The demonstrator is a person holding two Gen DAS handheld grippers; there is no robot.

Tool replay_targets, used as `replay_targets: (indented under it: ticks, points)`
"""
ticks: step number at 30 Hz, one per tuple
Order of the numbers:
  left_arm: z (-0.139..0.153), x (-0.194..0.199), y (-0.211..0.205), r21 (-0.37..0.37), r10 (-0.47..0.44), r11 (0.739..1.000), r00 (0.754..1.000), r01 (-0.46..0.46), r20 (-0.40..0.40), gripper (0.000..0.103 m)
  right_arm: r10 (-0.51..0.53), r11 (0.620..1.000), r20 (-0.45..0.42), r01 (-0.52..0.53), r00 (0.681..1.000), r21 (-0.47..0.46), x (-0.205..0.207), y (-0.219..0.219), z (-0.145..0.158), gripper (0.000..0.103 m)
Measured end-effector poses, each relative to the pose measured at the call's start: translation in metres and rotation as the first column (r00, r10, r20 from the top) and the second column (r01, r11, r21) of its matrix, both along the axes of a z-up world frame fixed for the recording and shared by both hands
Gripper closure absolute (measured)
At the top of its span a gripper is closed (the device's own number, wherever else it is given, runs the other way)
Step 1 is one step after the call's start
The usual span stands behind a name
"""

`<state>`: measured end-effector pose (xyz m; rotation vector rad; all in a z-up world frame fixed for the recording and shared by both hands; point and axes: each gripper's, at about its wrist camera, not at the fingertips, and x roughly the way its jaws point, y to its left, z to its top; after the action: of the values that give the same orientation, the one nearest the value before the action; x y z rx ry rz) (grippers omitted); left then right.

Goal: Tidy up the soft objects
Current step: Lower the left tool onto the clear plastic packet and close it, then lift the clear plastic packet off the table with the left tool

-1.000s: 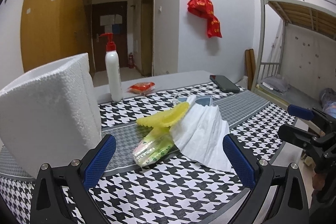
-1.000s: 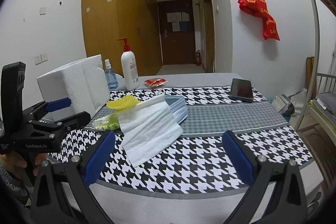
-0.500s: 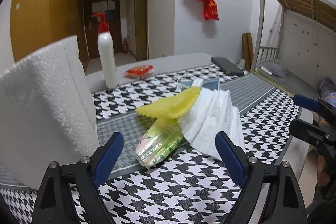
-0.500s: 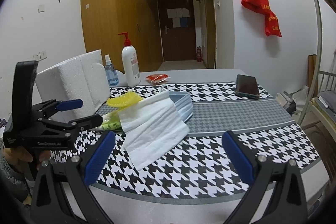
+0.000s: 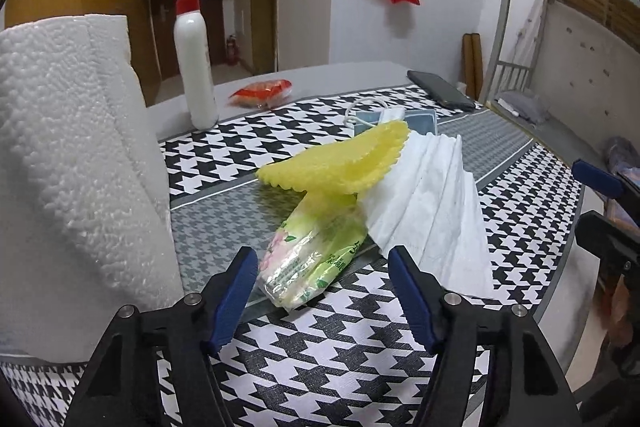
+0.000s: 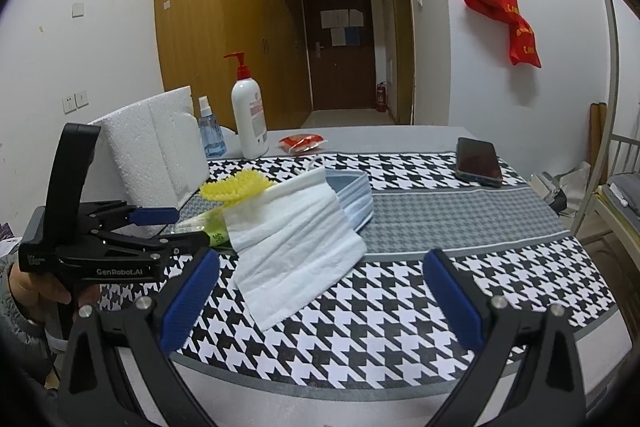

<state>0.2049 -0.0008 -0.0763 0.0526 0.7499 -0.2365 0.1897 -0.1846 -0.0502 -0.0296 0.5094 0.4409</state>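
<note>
A green tissue packet (image 5: 316,259) lies on the houndstooth table cloth (image 5: 320,367), its far end under a yellow scalloped cloth (image 5: 340,163). A white pleated cloth (image 5: 432,203) leans beside them on a blue-grey folded stack (image 6: 352,195). My left gripper (image 5: 324,287) is low over the table with the packet's near end between its blue pads. Its jaws are closing, with gaps still showing on both sides. The right wrist view shows the left gripper (image 6: 190,225) from the side at the packet (image 6: 212,231). My right gripper (image 6: 322,291) hangs open at the table's front edge, holding nothing.
A big white foam block (image 5: 60,187) stands close on the left of my left gripper. Behind are a pump bottle (image 5: 194,63), a small spray bottle (image 6: 210,131), a red packet (image 5: 262,91) and a phone (image 6: 478,161). A metal bunk bed (image 5: 560,27) stands at the right.
My left gripper has moved forward and down to the green packet, and its pads have come closer together around it. The right gripper has stayed put and open.
</note>
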Motion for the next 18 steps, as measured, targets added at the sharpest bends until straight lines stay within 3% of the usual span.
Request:
replay_targets:
  ticks: [8,13,18]
  points:
    - [-0.003,0.008,-0.001,-0.008,-0.028,1.000,0.999,0.028,-0.037,0.034,0.000,1.000,-0.016,0.000,1.000,-0.006,0.006,0.003,-0.004,0.000]
    - [-0.004,0.011,-0.002,-0.005,-0.039,0.999,0.998,0.039,-0.046,0.052,-0.002,1.000,-0.024,0.002,1.000,-0.011,0.010,0.006,-0.006,0.000]
    - [-0.005,0.014,-0.006,-0.003,-0.070,0.998,0.996,0.070,-0.051,0.055,-0.002,1.000,-0.032,0.001,0.999,-0.020,0.012,0.010,-0.007,0.000]
